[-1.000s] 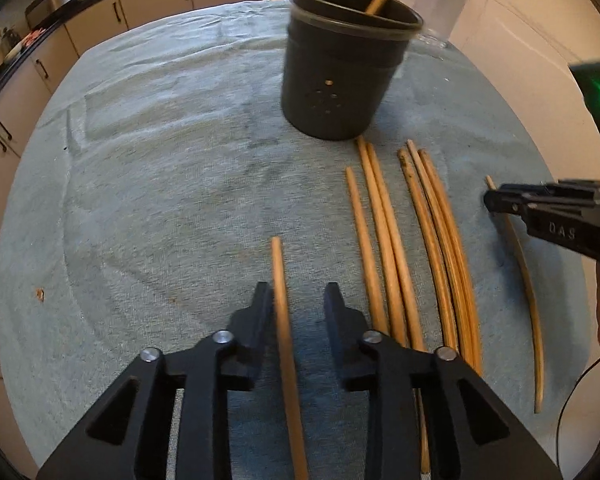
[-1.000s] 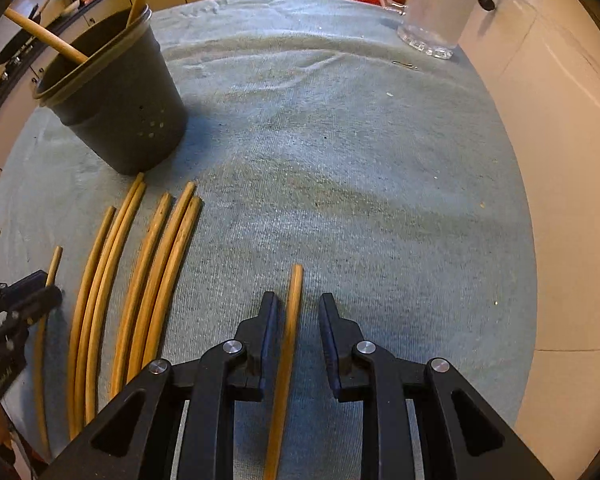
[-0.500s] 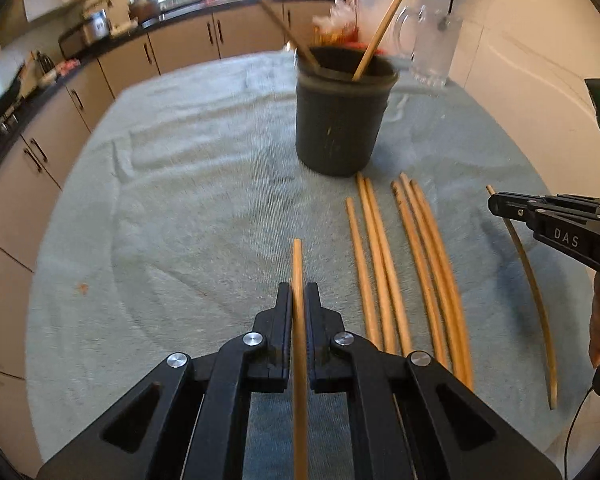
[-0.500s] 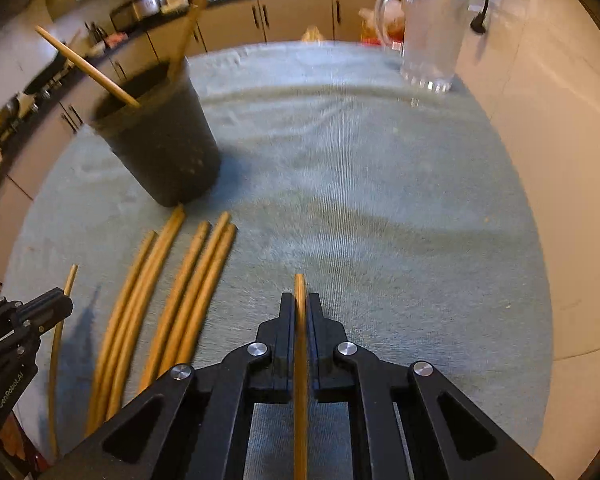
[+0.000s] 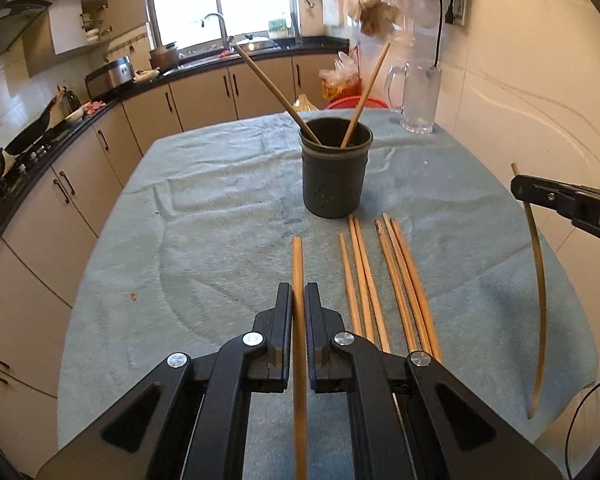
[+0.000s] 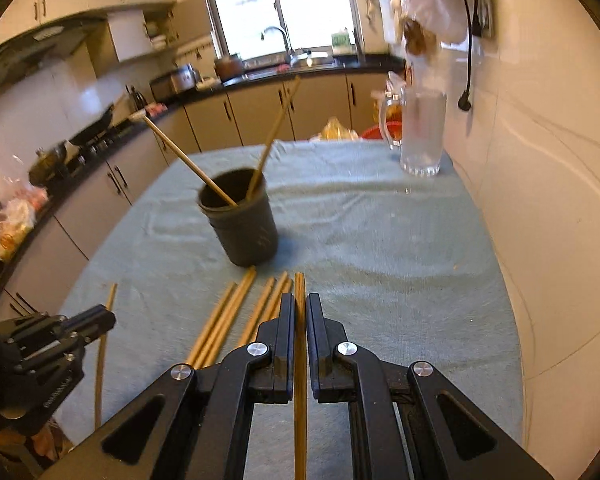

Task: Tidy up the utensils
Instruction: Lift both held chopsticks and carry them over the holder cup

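While both fingers (image 5: 278, 320) pinch 1 chopstick (image 5: 297, 264) each, only right view shows snack bags (image 6: 12, 224).

I have clamped both grippers, left (image 5: 298, 300) and right (image 6: 299, 310), onto a chopstick each (image 5: 299, 272) (image 6: 299, 292) and raised them off the cloth.

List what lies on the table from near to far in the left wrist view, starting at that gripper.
left gripper shut on a chopstick → loose chopsticks lying on the teal cloth → dark utensil holder with two chopsticks standing in it → glass pitcher at the far edge.
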`<move>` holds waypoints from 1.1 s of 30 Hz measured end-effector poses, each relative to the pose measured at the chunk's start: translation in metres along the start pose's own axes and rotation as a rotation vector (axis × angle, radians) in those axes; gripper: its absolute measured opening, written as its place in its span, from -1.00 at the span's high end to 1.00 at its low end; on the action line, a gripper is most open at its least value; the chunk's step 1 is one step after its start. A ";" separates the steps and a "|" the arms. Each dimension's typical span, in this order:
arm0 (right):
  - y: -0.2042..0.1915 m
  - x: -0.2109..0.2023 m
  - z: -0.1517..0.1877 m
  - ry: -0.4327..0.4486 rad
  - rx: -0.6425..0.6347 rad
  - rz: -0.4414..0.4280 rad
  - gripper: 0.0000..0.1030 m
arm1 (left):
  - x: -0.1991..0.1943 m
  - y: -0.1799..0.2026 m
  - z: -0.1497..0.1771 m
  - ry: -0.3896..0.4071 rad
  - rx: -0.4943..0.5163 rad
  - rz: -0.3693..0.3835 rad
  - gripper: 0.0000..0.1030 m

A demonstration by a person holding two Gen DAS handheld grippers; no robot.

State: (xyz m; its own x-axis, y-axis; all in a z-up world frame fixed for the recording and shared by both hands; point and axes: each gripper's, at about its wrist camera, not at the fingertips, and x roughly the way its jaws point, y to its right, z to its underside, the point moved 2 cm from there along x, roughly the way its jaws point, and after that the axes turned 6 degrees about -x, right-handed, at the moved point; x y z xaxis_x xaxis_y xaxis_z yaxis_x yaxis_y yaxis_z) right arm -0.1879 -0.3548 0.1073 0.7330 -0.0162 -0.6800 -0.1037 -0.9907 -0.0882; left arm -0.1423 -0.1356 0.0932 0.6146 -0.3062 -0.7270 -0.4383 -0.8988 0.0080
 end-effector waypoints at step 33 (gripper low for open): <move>-0.042 -0.082 0.013 0.199 -0.033 -0.057 0.88 | -0.114 -0.007 0.013 0.222 -0.119 0.109 0.89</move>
State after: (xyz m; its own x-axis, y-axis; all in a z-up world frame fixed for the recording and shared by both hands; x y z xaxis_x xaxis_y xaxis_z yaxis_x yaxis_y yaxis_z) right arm -0.2524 -0.3098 0.1572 0.8558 0.0164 -0.5171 -0.0390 -0.9946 -0.0961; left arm -0.2177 -0.0900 0.1670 0.7027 -0.4523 -0.5491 -0.4376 -0.8834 0.1676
